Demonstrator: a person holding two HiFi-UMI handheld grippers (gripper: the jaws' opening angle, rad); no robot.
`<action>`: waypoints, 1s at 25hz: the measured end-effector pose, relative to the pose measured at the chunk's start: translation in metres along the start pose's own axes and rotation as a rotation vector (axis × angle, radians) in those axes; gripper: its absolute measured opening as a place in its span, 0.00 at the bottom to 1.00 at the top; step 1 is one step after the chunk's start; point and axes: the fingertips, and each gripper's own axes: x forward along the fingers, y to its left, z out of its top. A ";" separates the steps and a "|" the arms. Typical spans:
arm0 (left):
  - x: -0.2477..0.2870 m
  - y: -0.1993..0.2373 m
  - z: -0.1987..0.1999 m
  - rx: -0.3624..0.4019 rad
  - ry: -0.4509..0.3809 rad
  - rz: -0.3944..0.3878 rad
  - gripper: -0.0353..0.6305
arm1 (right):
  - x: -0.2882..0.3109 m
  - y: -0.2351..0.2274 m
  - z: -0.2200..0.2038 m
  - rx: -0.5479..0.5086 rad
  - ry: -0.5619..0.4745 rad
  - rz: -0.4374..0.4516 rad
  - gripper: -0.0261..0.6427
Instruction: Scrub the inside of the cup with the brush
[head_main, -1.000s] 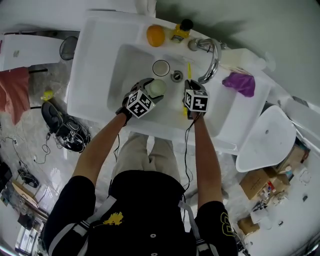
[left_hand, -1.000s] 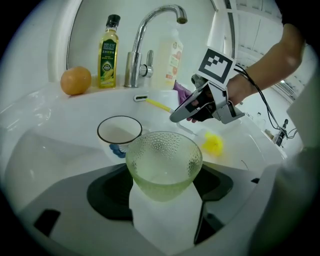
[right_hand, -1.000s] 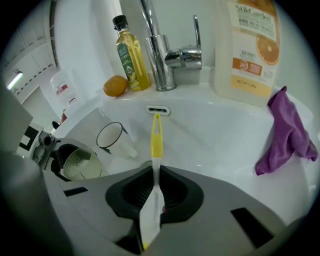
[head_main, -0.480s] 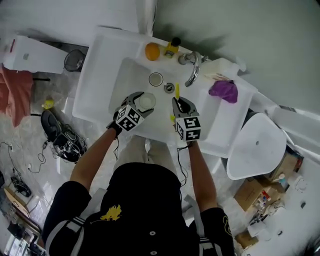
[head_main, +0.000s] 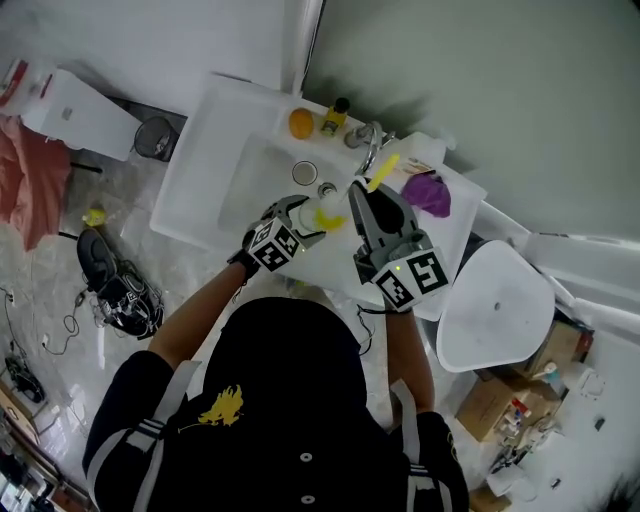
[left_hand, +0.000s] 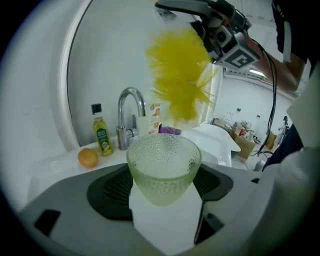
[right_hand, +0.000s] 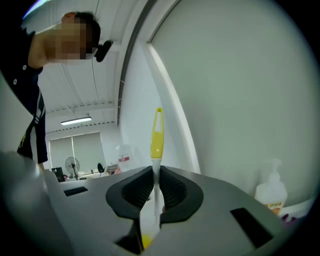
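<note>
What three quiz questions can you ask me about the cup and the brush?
1. True or false: the right gripper is shut on the handle of the brush.
2. Which fruit lies next to the bottle on the sink ledge? A banana, B orange, C apple.
3. Fill the gap: the left gripper holds the bumpy glass ____.

Key:
1. True.
2. B, the orange.
3. cup.
</note>
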 end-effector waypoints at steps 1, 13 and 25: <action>0.000 -0.006 0.011 0.009 -0.015 -0.011 0.63 | 0.001 0.003 0.008 -0.003 -0.021 0.013 0.13; -0.025 -0.015 0.088 0.052 -0.096 -0.042 0.62 | -0.009 -0.004 0.005 -0.045 -0.033 0.009 0.13; -0.023 0.008 0.102 0.076 -0.068 0.008 0.62 | -0.025 0.010 -0.027 -0.152 0.104 0.071 0.13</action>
